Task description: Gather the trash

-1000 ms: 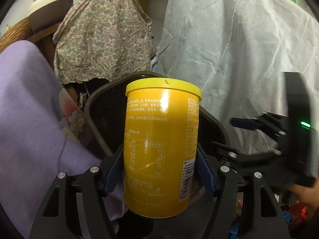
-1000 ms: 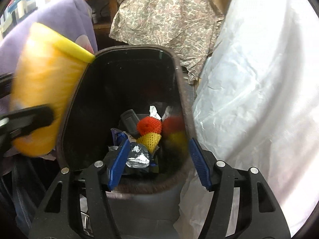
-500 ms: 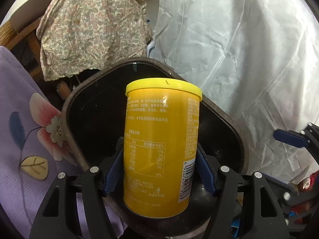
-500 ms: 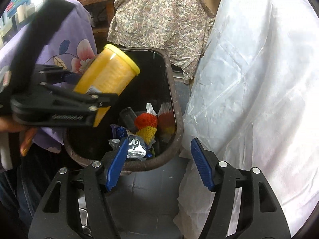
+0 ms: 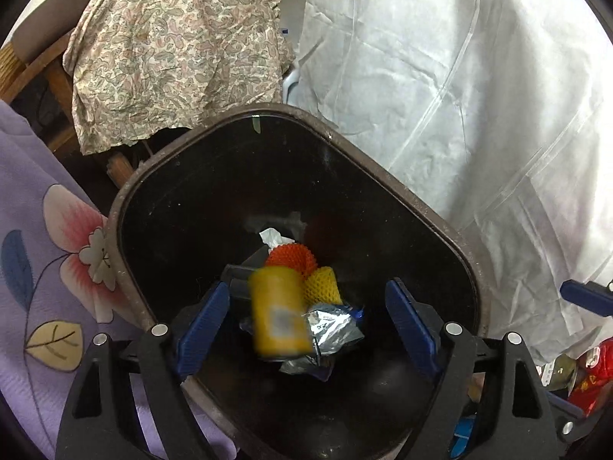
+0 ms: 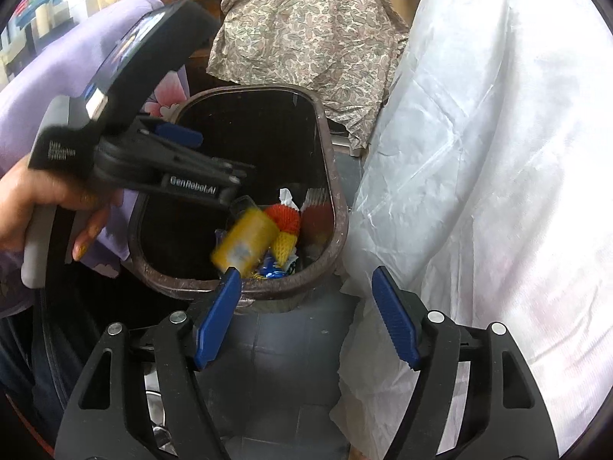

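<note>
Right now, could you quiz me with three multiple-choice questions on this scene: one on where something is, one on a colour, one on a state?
1. Where is the yellow can?
A. Inside the bin
B. On the purple cloth
C. On the white sheet

2. What colour are the tongs' pads?
A. Red
B. Blue
C. Green

3. How do the left tongs stand?
A. Clamped on the can
B. Clamped on the bin rim
C. Apart, holding nothing

Key: 1 A, the blurred can lies among the trash within the dark walls. 2 B, both pads show blue. 3 C, the jaws are opening with the can well below them, untouched.
</note>
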